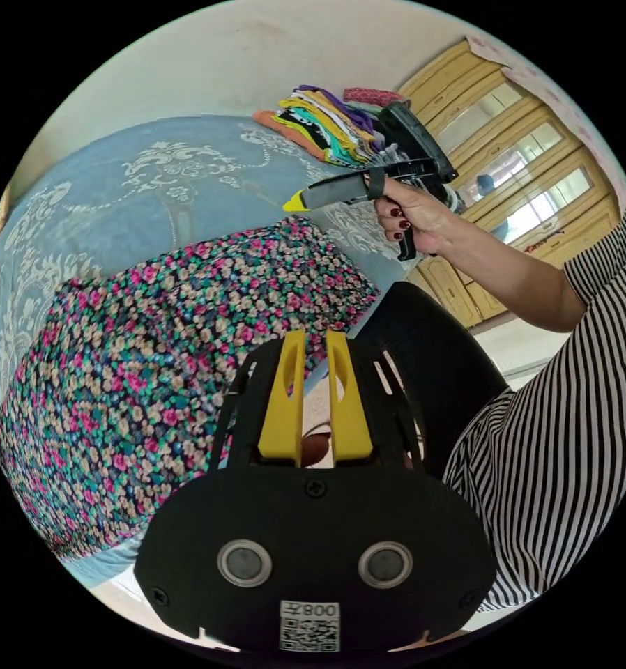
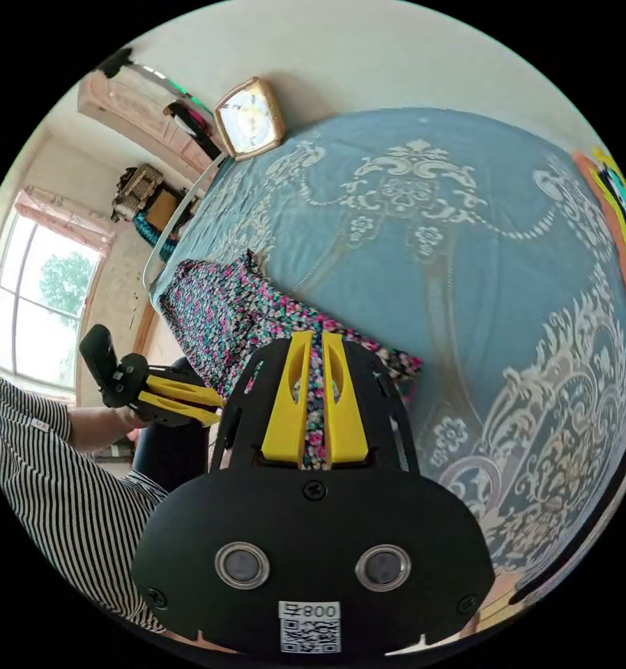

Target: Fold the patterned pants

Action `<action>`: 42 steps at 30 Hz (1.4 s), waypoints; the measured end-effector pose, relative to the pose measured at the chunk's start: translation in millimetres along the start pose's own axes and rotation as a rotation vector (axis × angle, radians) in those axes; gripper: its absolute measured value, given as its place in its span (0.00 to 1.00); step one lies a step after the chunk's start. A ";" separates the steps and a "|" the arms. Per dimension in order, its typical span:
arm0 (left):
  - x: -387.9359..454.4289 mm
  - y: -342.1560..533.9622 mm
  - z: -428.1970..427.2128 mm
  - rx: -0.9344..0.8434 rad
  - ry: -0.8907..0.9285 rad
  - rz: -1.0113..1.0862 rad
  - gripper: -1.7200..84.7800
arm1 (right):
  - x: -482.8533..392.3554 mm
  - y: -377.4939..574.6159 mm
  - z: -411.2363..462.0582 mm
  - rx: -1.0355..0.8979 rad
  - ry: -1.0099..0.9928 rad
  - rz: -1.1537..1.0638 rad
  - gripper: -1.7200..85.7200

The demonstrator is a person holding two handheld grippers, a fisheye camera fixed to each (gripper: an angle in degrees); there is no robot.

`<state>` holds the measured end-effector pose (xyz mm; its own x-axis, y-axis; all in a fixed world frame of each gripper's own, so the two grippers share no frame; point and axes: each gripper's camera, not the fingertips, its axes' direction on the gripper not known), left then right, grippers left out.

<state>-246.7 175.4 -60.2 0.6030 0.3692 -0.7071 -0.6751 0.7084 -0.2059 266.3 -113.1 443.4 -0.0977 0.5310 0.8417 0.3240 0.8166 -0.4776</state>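
Observation:
The patterned pants [image 1: 153,362] are a floral bundle, folded over, lying on the blue bedspread [image 1: 153,181] near its edge. My left gripper [image 1: 316,338] hangs just off that edge beside the pants, its yellow jaws close together with nothing between them. A hand holds my right gripper [image 1: 295,203] in the air above the pants' far corner, its tip closed and empty. In the right gripper view, that gripper [image 2: 318,338] hovers over the pants [image 2: 243,313]. The left gripper [image 2: 219,411] shows low beside the bed.
A stack of folded colourful clothes [image 1: 327,125] sits at the bed's far side. A wooden wardrobe [image 1: 522,160] stands beyond it. A clock [image 2: 250,118] leans at the bed's head and a window [image 2: 34,306] is off to the side. The person's striped shirt [image 1: 571,432] is close.

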 end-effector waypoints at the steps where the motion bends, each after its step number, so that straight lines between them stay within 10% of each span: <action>1: 8.9 -4.6 6.3 -0.011 -0.005 0.026 0.11 | 25.9 10.5 -11.1 0.012 -0.009 0.068 0.06; 22: 143.2 -12.6 109.3 -0.155 -0.446 0.277 0.09 | 157.6 18.0 9.9 0.021 -0.229 0.199 0.11; 42: 58.7 114.6 -31.7 0.203 -0.152 0.009 0.09 | 168.0 13.0 51.0 0.129 -0.527 0.199 0.04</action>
<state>-302.1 259.1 -146.8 0.6644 0.4517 -0.5954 -0.5911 0.8051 -0.0488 206.1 -1.7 565.8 -0.5126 0.6910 0.5097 0.2702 0.6933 -0.6681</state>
